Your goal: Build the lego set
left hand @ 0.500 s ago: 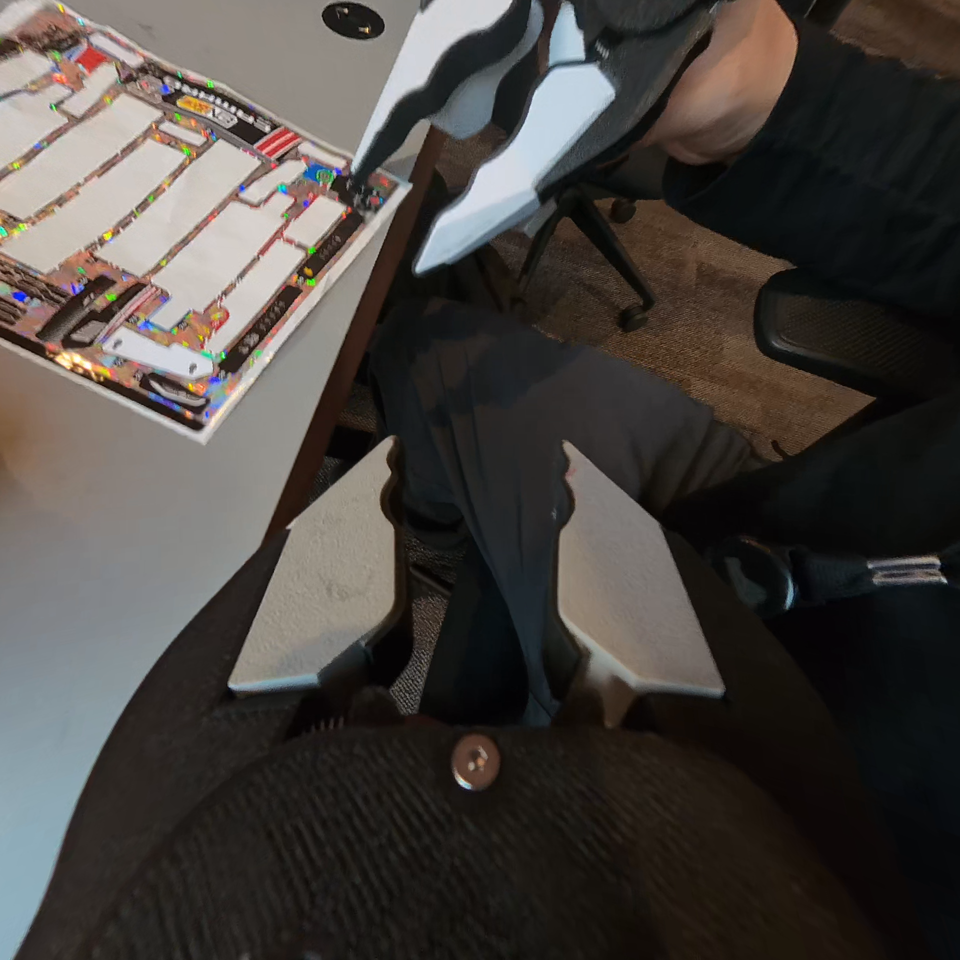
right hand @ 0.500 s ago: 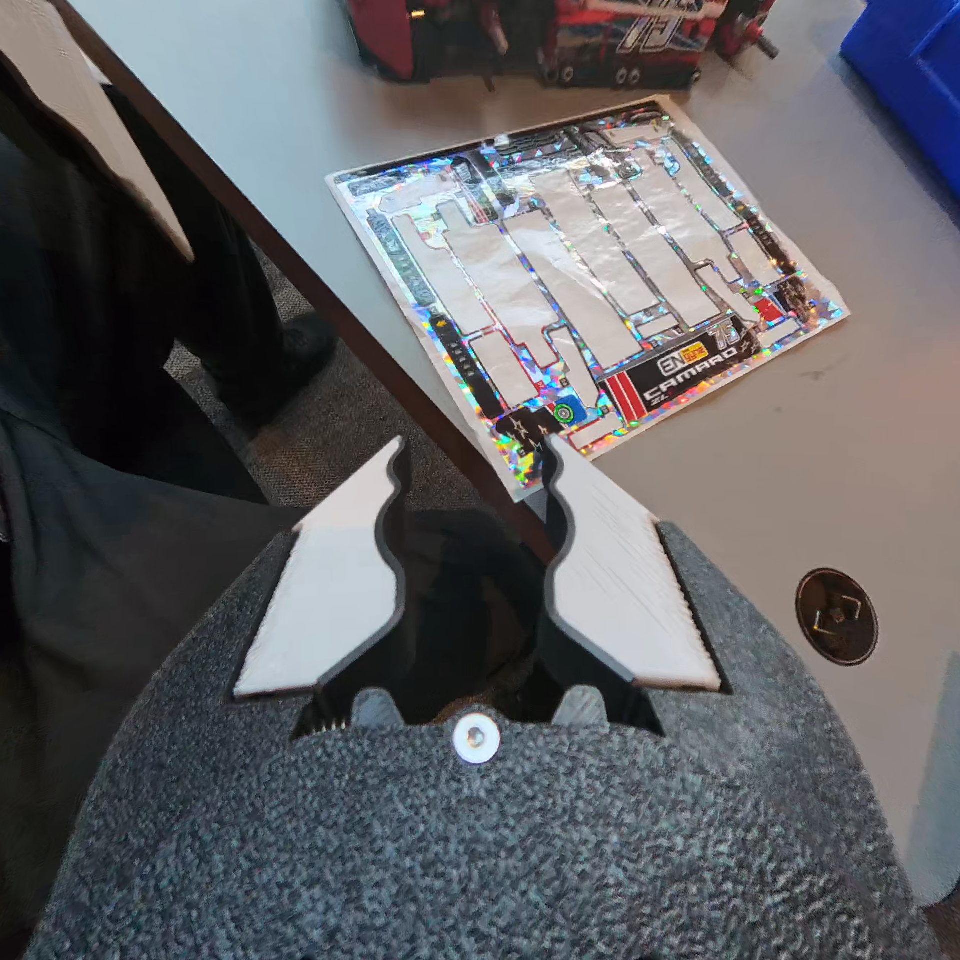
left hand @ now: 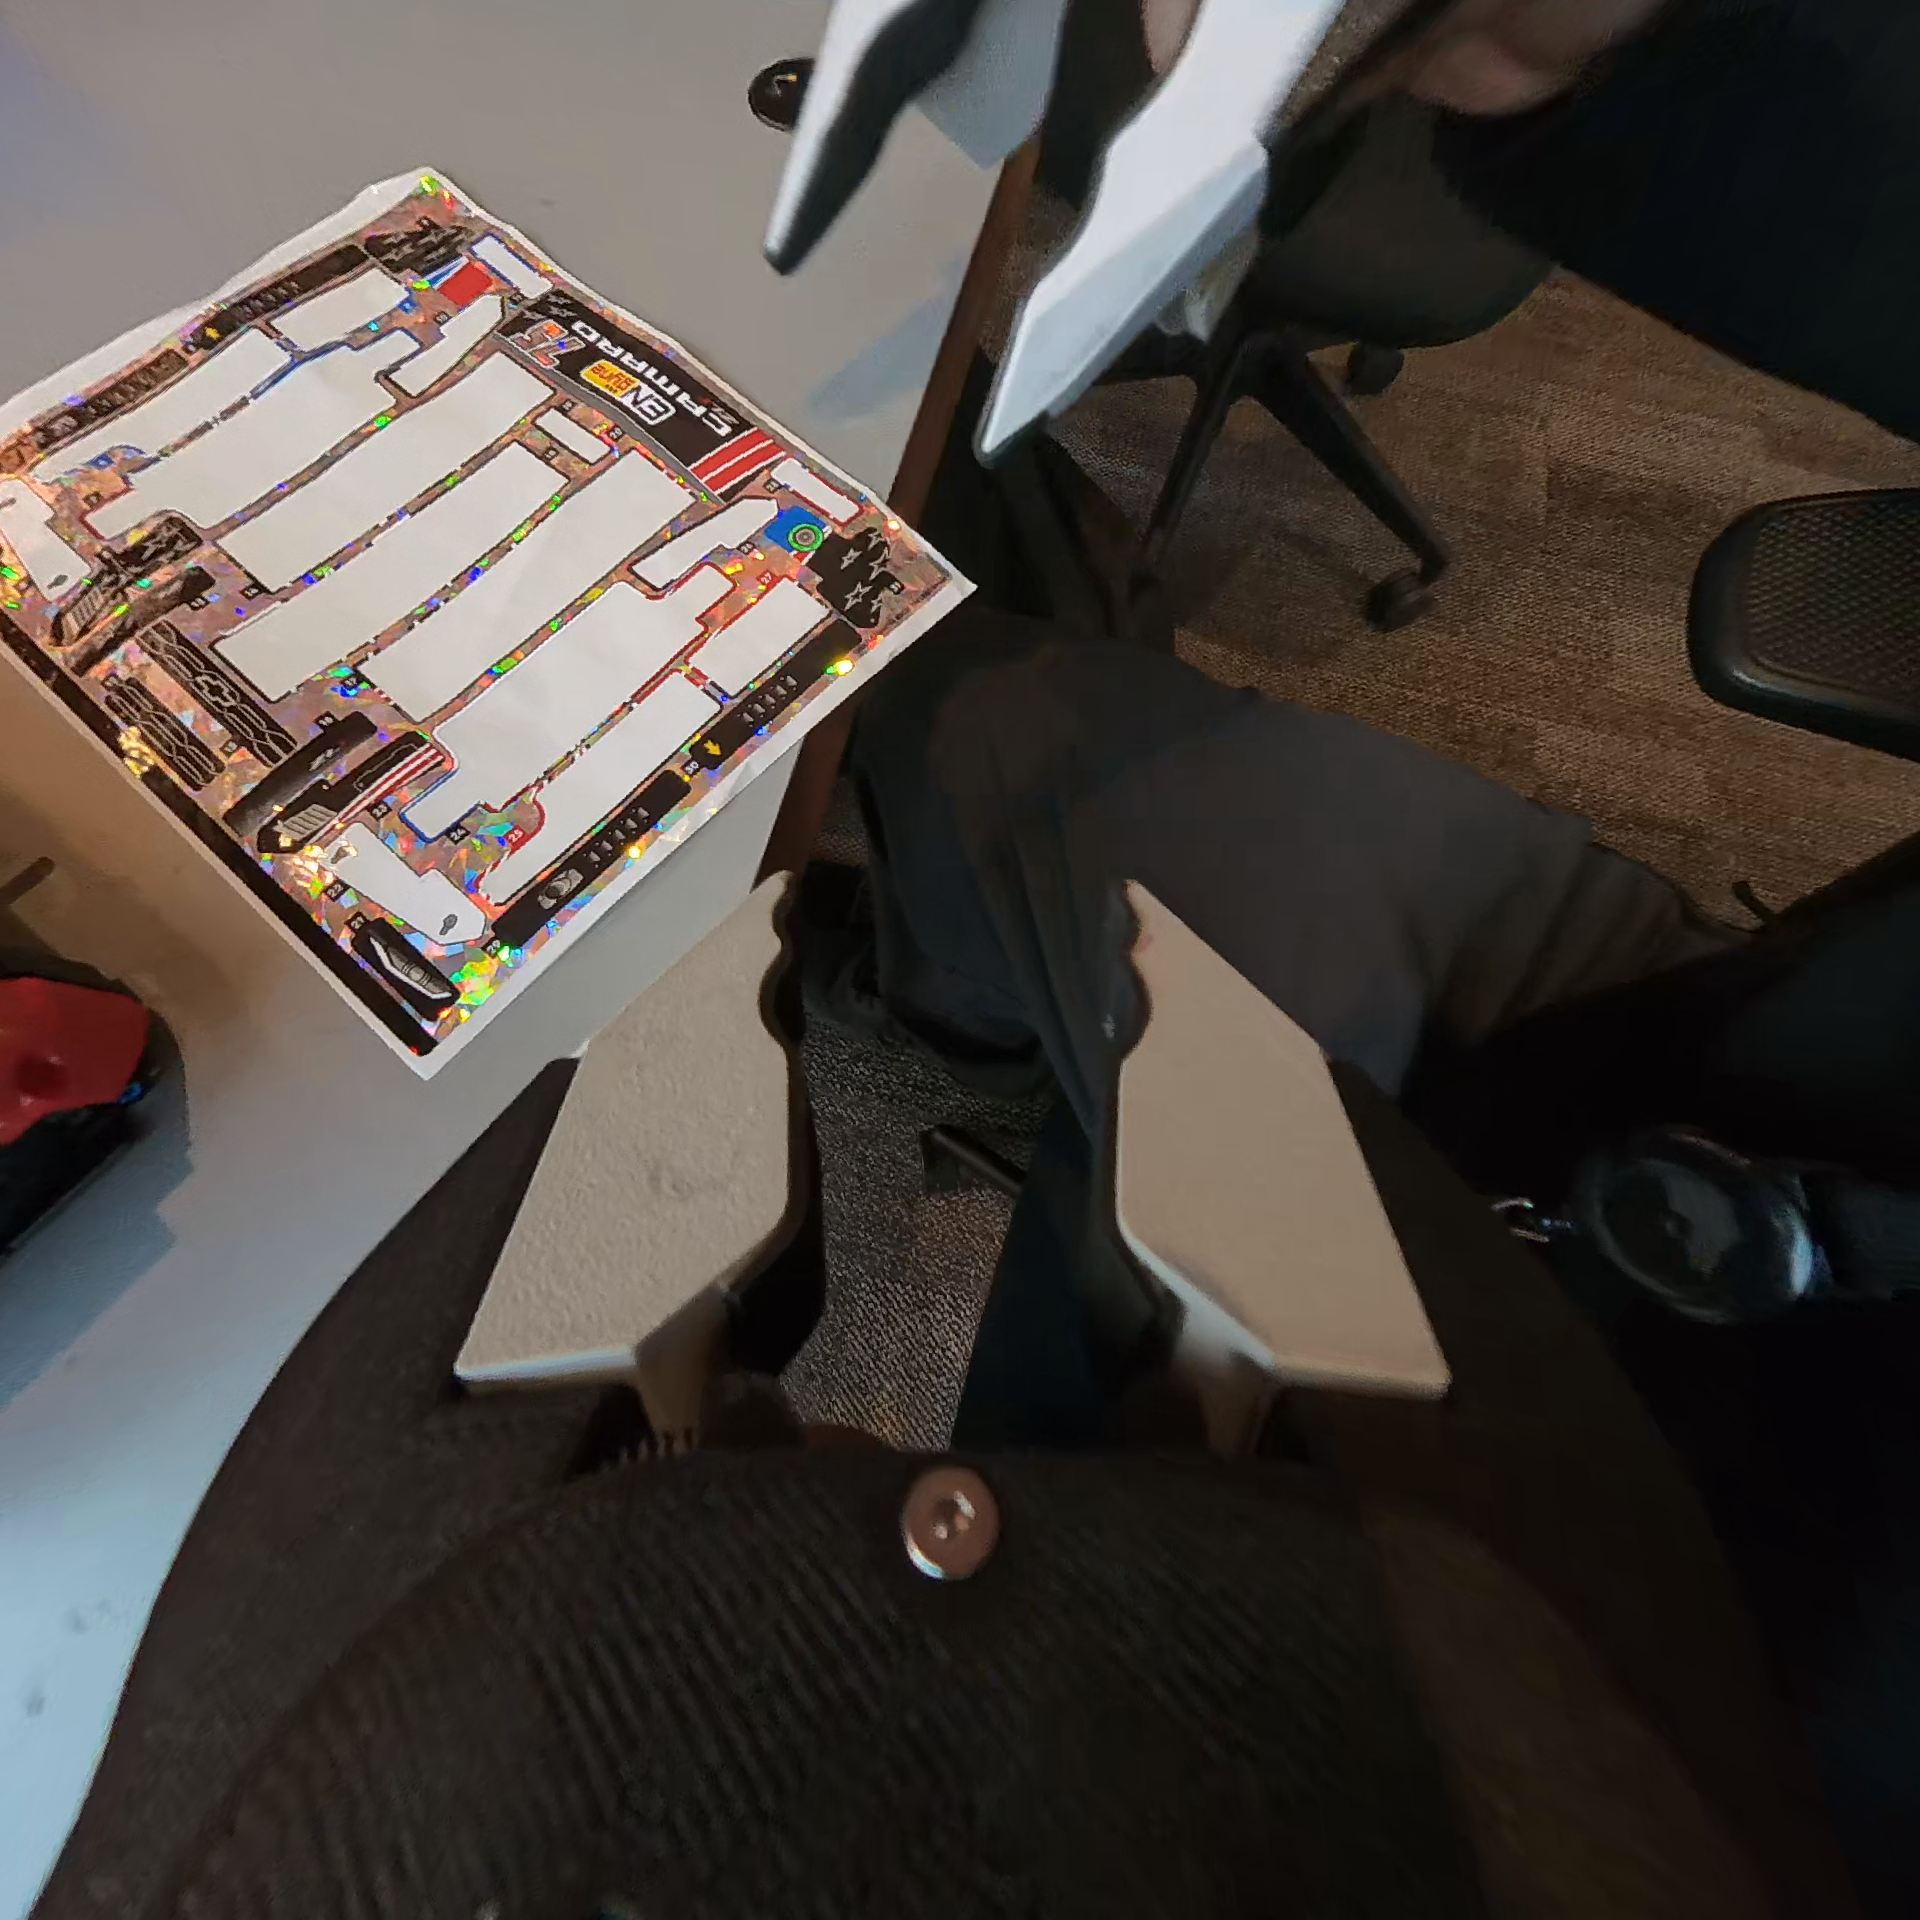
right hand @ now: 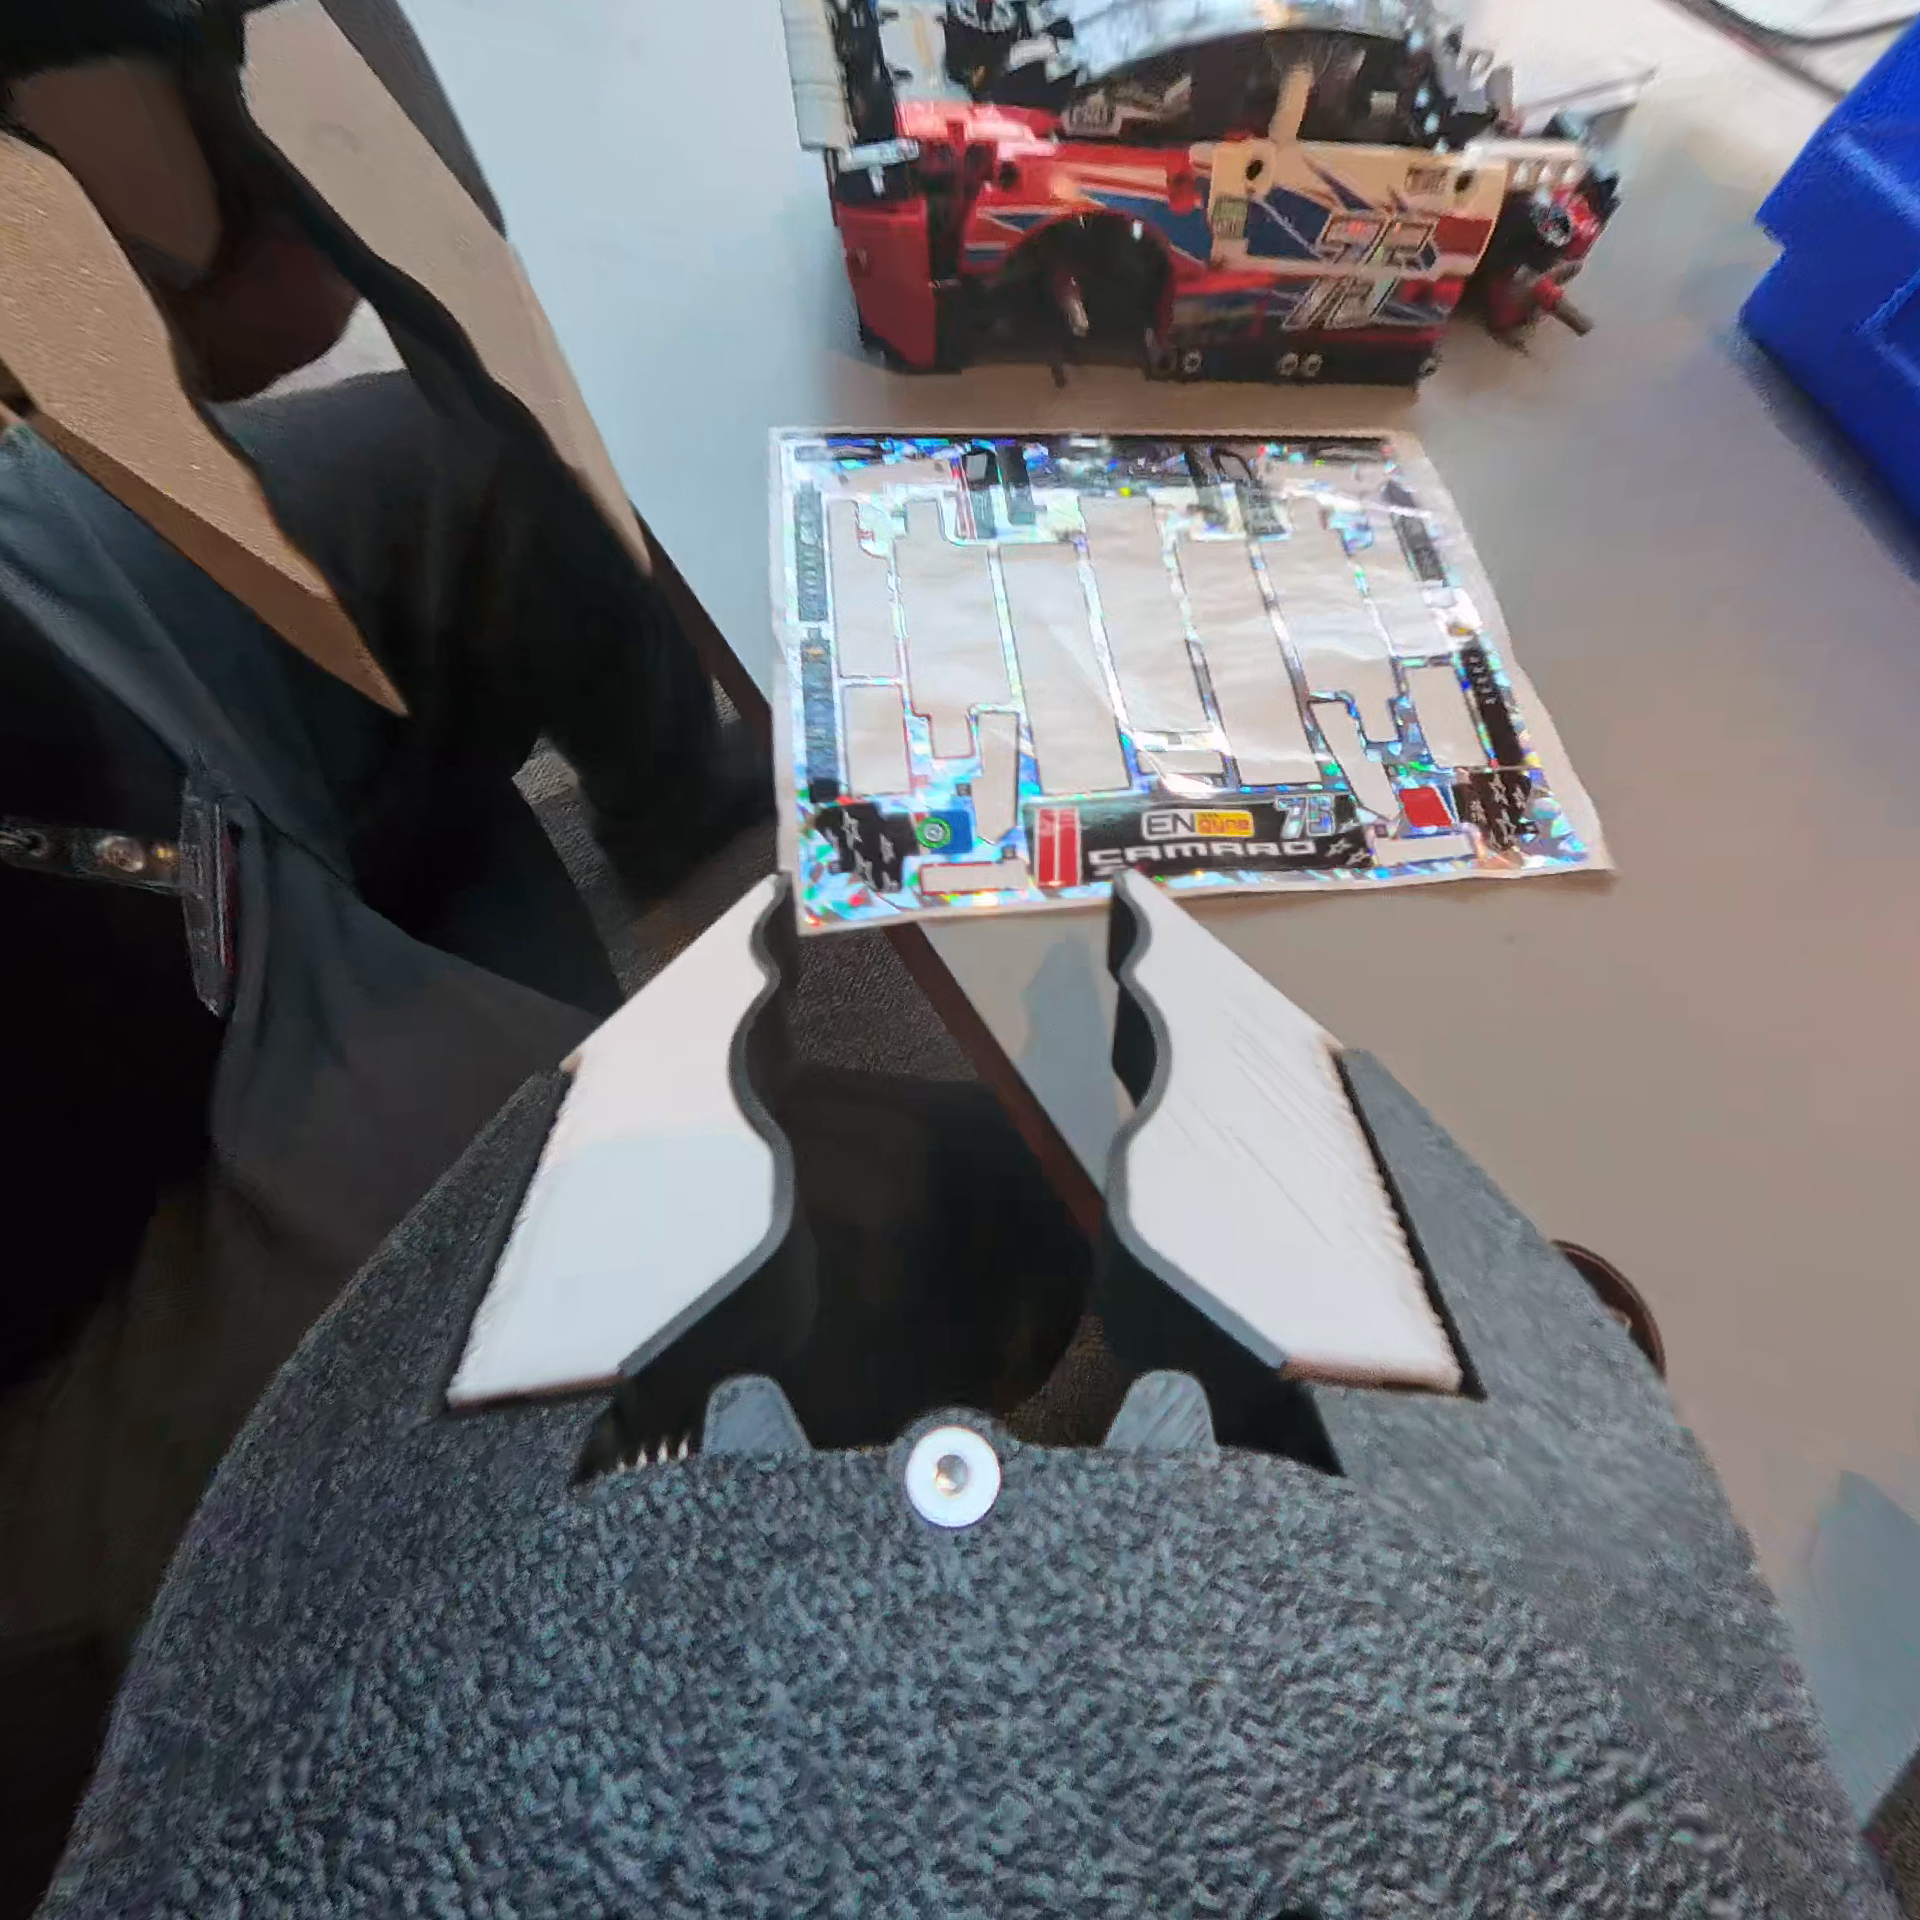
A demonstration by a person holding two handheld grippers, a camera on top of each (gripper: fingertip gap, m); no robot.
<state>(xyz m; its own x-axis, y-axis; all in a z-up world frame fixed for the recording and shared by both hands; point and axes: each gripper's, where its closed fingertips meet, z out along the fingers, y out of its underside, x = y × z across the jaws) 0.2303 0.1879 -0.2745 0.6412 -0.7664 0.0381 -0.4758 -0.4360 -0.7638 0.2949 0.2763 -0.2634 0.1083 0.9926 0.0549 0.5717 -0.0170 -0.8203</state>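
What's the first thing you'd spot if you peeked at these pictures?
The sparkly sticker sheet jumps out first: it lies flat on the grey table, one corner poking over the near edge, most stickers already peeled off. Right behind it stands the red lego car. Both grippers, left and right, are open and empty.

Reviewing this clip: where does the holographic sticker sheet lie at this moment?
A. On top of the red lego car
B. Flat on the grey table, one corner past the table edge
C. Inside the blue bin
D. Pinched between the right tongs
B: the sticker sheet lies flat on the grey table with its near corner jutting over the edge, while the right tongs stand open and empty short of it.
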